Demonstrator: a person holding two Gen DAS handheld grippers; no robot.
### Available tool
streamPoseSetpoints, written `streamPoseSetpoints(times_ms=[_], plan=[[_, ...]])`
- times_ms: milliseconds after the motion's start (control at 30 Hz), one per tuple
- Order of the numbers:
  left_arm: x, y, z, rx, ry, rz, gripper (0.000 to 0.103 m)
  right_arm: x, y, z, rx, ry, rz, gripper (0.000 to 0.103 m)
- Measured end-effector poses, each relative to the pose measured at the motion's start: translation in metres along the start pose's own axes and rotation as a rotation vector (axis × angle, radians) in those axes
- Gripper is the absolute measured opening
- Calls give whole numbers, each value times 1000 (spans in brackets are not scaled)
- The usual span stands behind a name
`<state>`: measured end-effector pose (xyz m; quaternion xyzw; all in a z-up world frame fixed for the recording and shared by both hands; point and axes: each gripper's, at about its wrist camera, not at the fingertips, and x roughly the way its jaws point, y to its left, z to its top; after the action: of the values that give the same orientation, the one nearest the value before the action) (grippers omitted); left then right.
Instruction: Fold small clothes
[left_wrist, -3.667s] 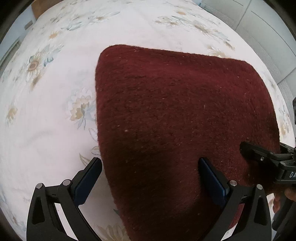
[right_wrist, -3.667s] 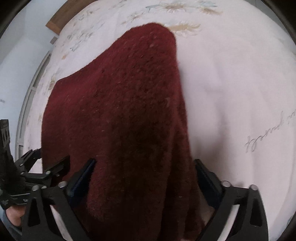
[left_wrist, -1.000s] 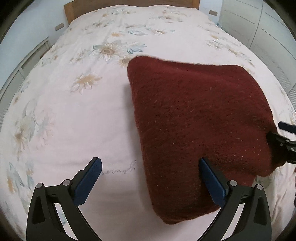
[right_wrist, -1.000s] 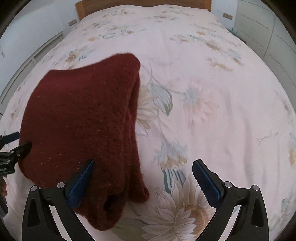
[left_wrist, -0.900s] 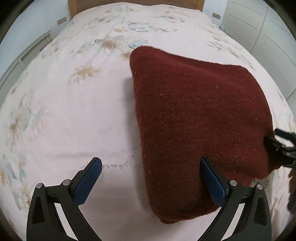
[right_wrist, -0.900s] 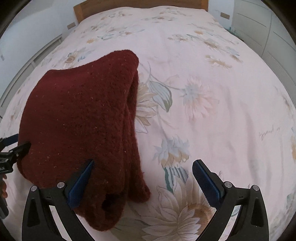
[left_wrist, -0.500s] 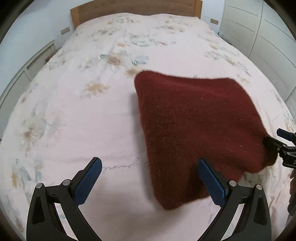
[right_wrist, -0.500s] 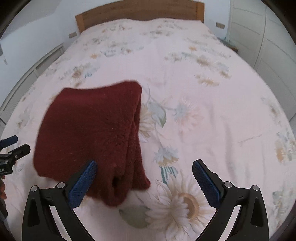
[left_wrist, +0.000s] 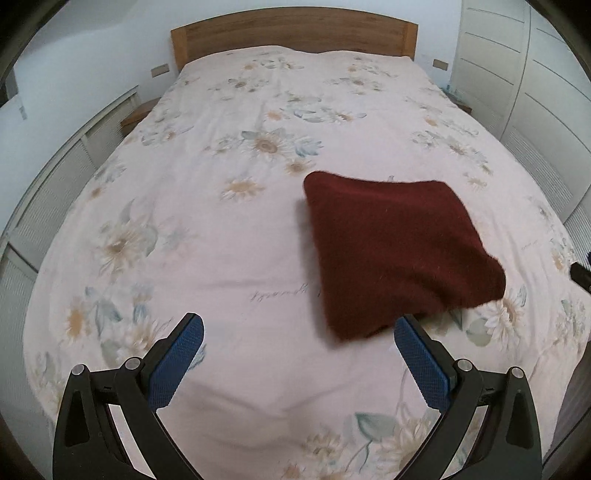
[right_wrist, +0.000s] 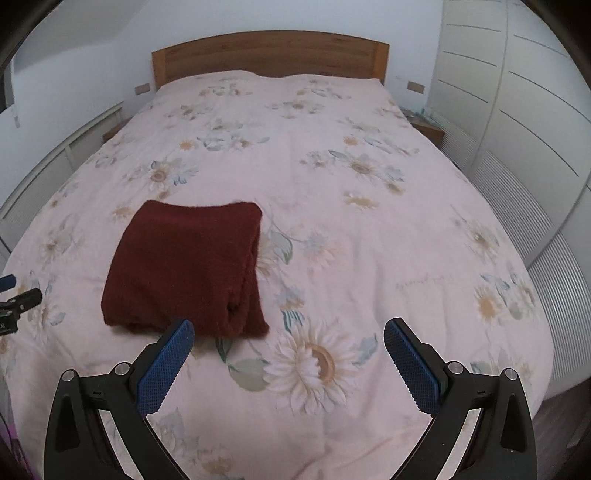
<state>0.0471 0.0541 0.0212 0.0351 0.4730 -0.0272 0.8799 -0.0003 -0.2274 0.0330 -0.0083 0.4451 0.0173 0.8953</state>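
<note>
A dark red knitted garment (left_wrist: 391, 251) lies folded into a thick rectangle on the flowered bedspread (left_wrist: 229, 236). In the right wrist view the same garment (right_wrist: 188, 266) sits left of centre, its layered fold edges facing the near right. My left gripper (left_wrist: 298, 339) hangs open above the near part of the bed, nothing between its blue pads; the garment lies just beyond its right finger. My right gripper (right_wrist: 289, 345) is open too and holds nothing, with the garment past its left finger. The tip of the left gripper (right_wrist: 16, 299) shows at the far left edge.
A wooden headboard (left_wrist: 291, 35) stands at the far end of the bed. White wardrobe doors (right_wrist: 517, 110) line the right side. White slatted panels (left_wrist: 62, 177) run along the left. Small bedside tables (right_wrist: 424, 127) flank the headboard. Bare bedspread (right_wrist: 369, 221) spreads to the garment's right.
Both grippers have pulled back and up from the garment, so it looks much smaller and the whole bed shows. The garment stays folded on the bedspread, no finger touching it.
</note>
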Motion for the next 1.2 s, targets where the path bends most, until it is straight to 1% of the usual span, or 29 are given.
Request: streamPoseSetpoints(times_ms=[100,200,300,433,533,600,900,1033,1200], plan=[[-4,6,-10,-27,9,18,102,-4,-5,-9,9,13,-9,103],[-10,9,-18,-54,23,2,102,-9,-9,-16,14,14,-18,103],[-15,8,-21,-54,28,-3,102,-12,-12,-20,17,16,-17,103],[-20,7,-22,-44,18,10,102,-15,-11,-22,6,5,-34,103],[-21,5,-24,-44,19,14,102,-16,-11,-23,4,5,-32,103],[-20,6,-25,-43,20,11,102,-16,-11,-23,2,8,-33,103],[-16,6,-31,-28,37,38,102,-20,-8,-25,-11,15,-30,103],[-14,8,-34,-26,45,27,102,-20,-7,-24,-13,18,-31,103],[-12,7,-34,-15,48,35,102,-20,-6,-24,-14,19,-32,103]])
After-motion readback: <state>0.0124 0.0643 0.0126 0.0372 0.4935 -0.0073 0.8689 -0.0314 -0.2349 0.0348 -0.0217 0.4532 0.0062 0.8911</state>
